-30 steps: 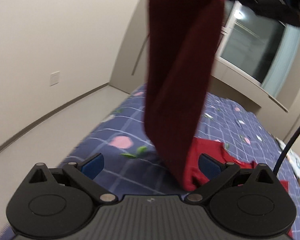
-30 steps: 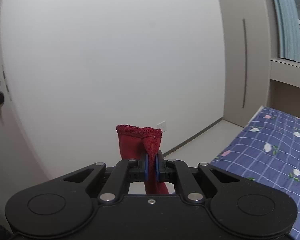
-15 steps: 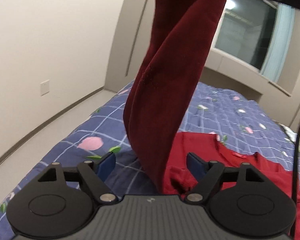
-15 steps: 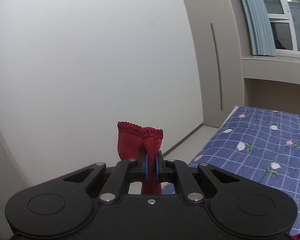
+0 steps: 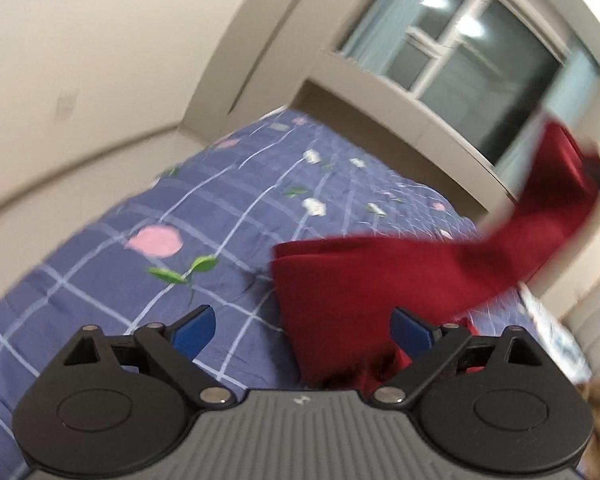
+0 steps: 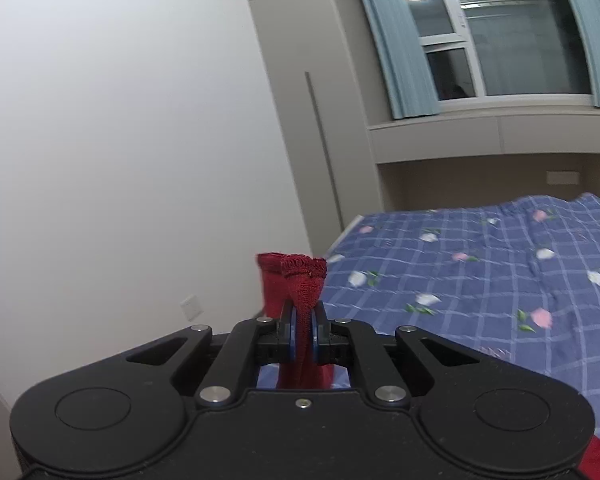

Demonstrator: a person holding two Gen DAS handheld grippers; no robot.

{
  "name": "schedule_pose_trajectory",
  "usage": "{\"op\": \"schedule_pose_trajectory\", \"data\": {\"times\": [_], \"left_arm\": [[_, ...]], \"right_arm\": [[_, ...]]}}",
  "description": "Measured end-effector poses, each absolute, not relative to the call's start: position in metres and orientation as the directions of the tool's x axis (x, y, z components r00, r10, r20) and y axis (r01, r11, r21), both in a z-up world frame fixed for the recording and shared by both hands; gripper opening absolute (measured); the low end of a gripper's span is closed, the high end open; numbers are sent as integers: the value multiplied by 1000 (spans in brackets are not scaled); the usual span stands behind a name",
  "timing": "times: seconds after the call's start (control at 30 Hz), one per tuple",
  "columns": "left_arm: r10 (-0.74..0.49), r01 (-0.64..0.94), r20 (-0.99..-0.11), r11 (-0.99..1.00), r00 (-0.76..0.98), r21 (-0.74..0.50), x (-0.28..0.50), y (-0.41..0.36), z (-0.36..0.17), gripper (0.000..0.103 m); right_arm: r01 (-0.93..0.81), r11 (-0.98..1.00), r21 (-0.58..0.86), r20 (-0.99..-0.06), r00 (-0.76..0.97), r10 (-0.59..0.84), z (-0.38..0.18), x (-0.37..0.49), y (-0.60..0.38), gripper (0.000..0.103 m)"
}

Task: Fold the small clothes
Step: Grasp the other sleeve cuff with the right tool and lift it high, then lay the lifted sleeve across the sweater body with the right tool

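Fold in progress, seen from both wrist cameras. The right gripper [image 6: 303, 330] has its jaws pinched tight on a bunched, ribbed edge of the red garment [image 5: 364, 280]; that edge stands up just past the blue pads. From there the cloth stretches in a band down to the blue checked bedspread [image 5: 204, 216], where its lower part lies doubled in front of the left gripper [image 5: 302, 326]. The left gripper's jaws are opening and stand wide, the pads on either side of the cloth without pressing on it. Motion blur in the left view makes it uncertain whether a second red piece lies beneath the first. To do this step well, the held edge should probably be carried across under light tension and laid down square over the resting half, while the left gripper steadies the fold line so the fabric does not drag or bunch on the bed.
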State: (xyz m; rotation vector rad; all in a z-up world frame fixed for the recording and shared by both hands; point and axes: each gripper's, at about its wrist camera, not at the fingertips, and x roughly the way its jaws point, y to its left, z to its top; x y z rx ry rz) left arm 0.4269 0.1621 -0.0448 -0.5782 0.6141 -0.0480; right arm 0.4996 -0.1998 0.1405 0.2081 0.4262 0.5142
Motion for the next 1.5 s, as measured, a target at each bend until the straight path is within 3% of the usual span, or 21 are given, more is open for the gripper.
{"op": "schedule_pose_trajectory", "data": {"times": [0.17, 0.37, 0.4, 0.47, 0.5, 0.57, 0.77, 0.97, 1.07, 1.13, 1.27, 1.33, 1.5], "left_arm": [[-268, -239, -585, 726, 766, -645, 463, 181, -68, 95], [-300, -199, -628, 776, 719, -598, 491, 153, -81, 93], [-293, -194, -644, 796, 706, -574, 496, 146, -83, 87], [-293, -177, -668, 822, 684, -542, 504, 136, -86, 52], [-286, -173, -691, 840, 664, -514, 511, 131, -87, 18], [-261, -171, -696, 857, 669, -486, 515, 124, -80, 10], [-213, -95, -636, 906, 742, -413, 511, 115, -56, 7], [-206, -94, -663, 917, 720, -387, 509, 109, -70, 7], [-212, -83, -660, 919, 721, -385, 505, 108, -71, 7], [-203, -80, -660, 925, 723, -372, 504, 107, -70, 7], [-208, -85, -661, 920, 721, -383, 504, 109, -70, 7], [-208, -85, -662, 920, 720, -382, 503, 109, -71, 7], [-200, -90, -668, 923, 717, -373, 504, 107, -72, 8]], "right_arm": [[-411, 865, 289, -369, 786, 497, 117, 501, -211, 7], [-382, 874, 301, -378, 794, 477, 103, 509, -226, 7], [-377, 874, 306, -377, 795, 475, 102, 512, -229, 7], [-370, 874, 316, -371, 800, 472, 101, 514, -234, 7], [-366, 874, 320, -363, 805, 470, 99, 515, -237, 7], [-360, 874, 327, -340, 818, 465, 99, 514, -244, 7], [-244, 882, 403, -316, 867, 384, 65, 502, -287, 7], [-51, 907, 417, -509, 814, 280, -38, 492, -324, 7], [-8, 896, 444, -561, 777, 284, -71, 481, -336, 9], [-17, 893, 449, -572, 763, 302, -79, 474, -338, 22], [-38, 897, 440, -568, 762, 310, -72, 465, -343, 38], [-28, 901, 432, -562, 773, 294, -67, 468, -351, 52], [22, 892, 452, -618, 729, 295, -69, 501, -362, 55]]}}
